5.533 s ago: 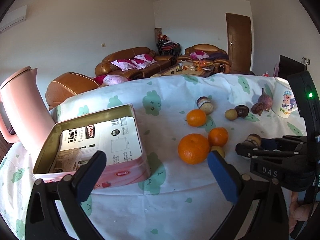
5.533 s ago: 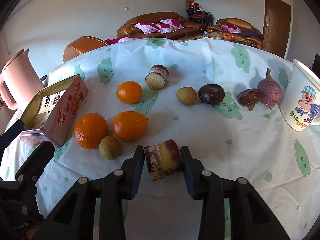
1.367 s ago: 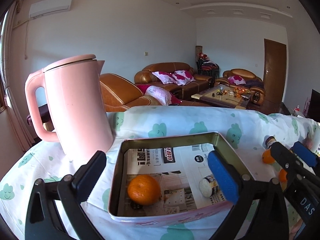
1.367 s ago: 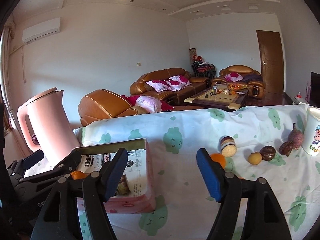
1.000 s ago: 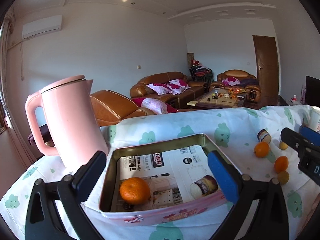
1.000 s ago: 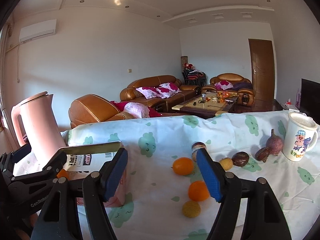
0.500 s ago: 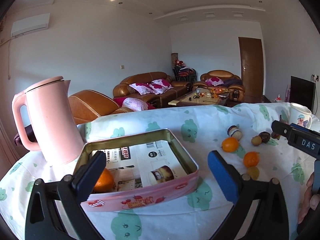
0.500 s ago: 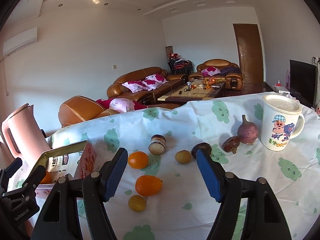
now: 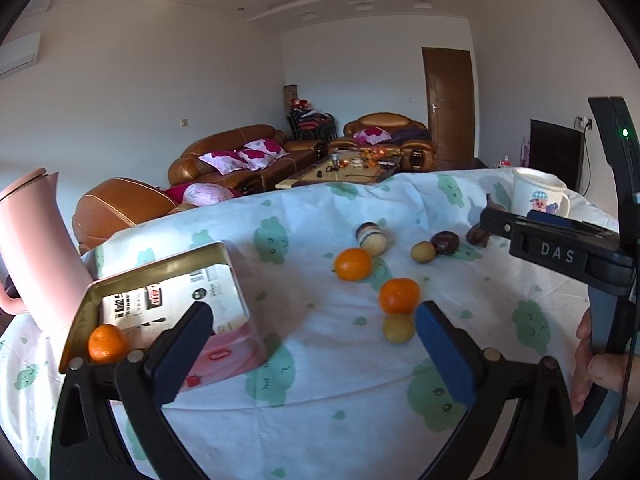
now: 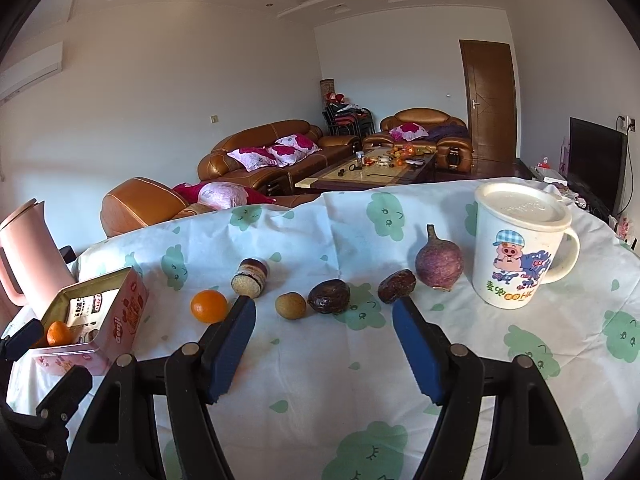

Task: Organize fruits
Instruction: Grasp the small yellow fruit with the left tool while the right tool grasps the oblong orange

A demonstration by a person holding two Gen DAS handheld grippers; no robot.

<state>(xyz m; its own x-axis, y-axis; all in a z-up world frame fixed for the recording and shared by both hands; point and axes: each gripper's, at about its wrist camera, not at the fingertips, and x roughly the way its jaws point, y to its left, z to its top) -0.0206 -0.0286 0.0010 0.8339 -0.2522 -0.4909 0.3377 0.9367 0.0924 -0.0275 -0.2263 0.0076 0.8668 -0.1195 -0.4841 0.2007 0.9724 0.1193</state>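
Tablecloth [image 10: 320, 360] bare beneath right gripper [image 10: 322, 344].

We see a white tablecloth [image 10: 320, 360] printed with green smiling clouds, a pink tin [image 10: 128, 316] with a gold rim, a pink kettle [image 9: 32, 248], orange tangerines [image 9: 353, 264], a purple radish [image 10: 439, 261], and a white mug [image 10: 516, 256] bearing a cartoon pig.

My left gripper [image 9: 310, 322] is black plastic with two blue rubber-faced fingers [image 9: 442, 354] and silver screw heads at the pivots. My right gripper [image 10: 322, 336] is built the same way; from the left camera its side carries raised letters "DAS", a small green light glows on its upright handle, and a thin black cable hangs beside my hand [image 9: 600, 376]
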